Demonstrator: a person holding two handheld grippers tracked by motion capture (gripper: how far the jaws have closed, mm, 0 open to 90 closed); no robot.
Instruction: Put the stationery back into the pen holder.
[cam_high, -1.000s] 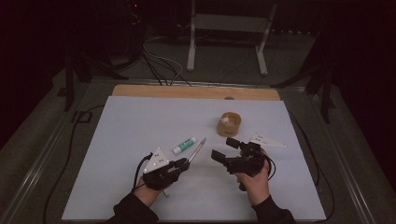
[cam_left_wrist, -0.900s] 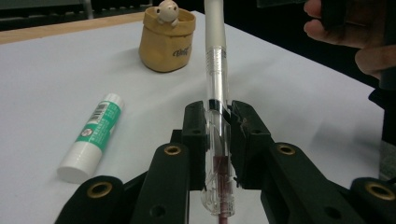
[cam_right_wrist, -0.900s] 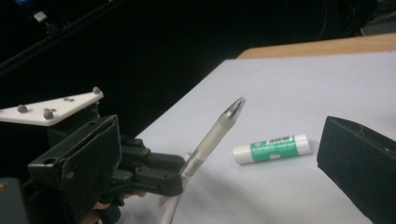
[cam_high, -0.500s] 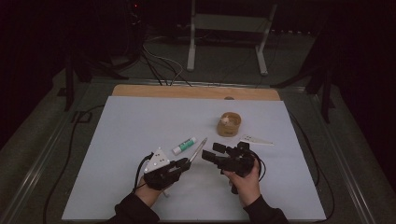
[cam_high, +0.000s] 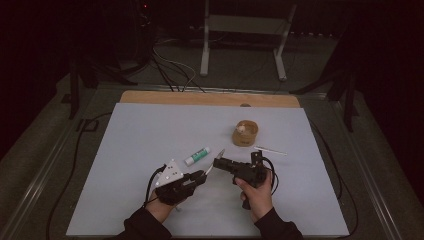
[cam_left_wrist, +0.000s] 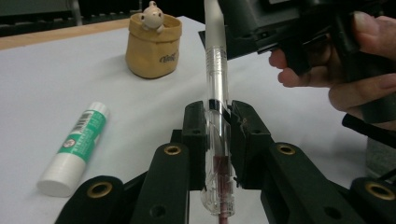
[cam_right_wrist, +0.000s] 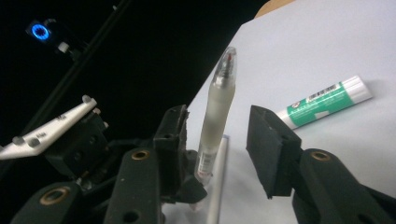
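R gripper (cam_high: 216, 163) swung in, fingers open round pen (cam_left_wrist: 215, 88); L gripper (cam_left_wrist: 218, 122) clamps it, tip up-right.

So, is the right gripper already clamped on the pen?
No, the right gripper stands open, its jaws on either side of the pen.

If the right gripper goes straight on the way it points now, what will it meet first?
Most likely the pen, which stands between the right gripper's open jaws and is clamped in the left gripper. Depth is hard to judge.
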